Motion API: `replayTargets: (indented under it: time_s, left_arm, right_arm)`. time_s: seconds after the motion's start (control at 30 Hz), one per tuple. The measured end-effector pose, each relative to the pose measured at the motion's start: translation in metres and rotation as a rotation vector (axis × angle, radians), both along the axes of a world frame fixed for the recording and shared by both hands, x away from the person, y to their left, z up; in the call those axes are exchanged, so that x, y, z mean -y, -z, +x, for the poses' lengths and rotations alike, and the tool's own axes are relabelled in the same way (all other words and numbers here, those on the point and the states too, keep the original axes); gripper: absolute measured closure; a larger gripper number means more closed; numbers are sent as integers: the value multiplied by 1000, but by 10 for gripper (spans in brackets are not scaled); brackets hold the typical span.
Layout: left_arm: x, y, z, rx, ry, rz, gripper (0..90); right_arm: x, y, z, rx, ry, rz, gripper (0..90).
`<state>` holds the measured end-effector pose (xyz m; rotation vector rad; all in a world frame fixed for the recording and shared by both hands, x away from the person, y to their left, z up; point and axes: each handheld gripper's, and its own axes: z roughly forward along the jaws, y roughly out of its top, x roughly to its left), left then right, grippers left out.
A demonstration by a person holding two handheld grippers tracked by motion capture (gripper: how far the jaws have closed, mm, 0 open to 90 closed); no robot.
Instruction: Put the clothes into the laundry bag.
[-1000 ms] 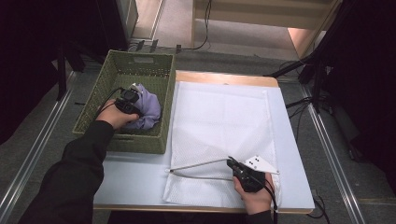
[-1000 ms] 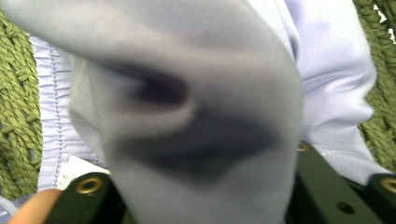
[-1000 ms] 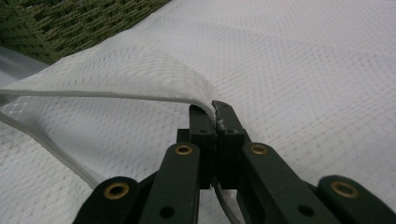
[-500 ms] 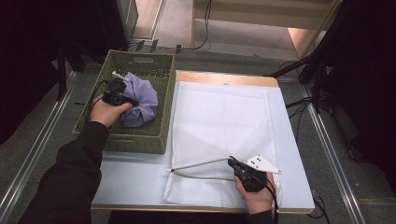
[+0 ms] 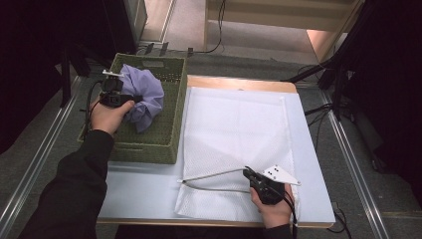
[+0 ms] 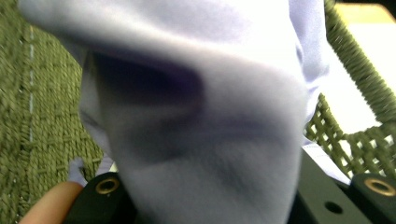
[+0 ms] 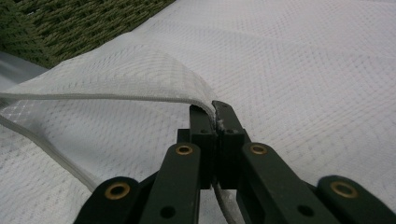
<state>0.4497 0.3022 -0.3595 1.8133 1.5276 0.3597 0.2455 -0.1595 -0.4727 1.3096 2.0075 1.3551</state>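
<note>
Meanwhile left gripper lifts lavender cloth above basket.

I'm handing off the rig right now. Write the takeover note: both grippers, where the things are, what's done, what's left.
Left gripper: shut on the lilac cloth garment, held bunched above the green woven basket at the table's left.
Right gripper: shut on the upper edge of the white mesh laundry bag, lifting it so the mouth gapes toward the basket.
Done: garment gripped and raised out of the basket; bag mouth held open.
Left, probably: carry the garment across and feed it into the bag's mouth. No part of it is inside yet.
</note>
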Motion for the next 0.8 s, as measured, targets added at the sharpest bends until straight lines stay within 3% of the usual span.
replayTargets:
  time_s: [0.07, 0.33, 0.8]
  left_arm:
    - [0, -4, -2, 41, -5, -6, 780]
    - [6, -25, -11, 136, -2, 10, 777]
    - [35, -56, -30, 230, 94, -7, 774]
  right_arm:
    - [0, 0, 0, -2, 0, 2, 886]
    - [-1, 0, 0, -2, 0, 0, 886]
    - [-1, 1, 0, -2, -4, 0, 886]
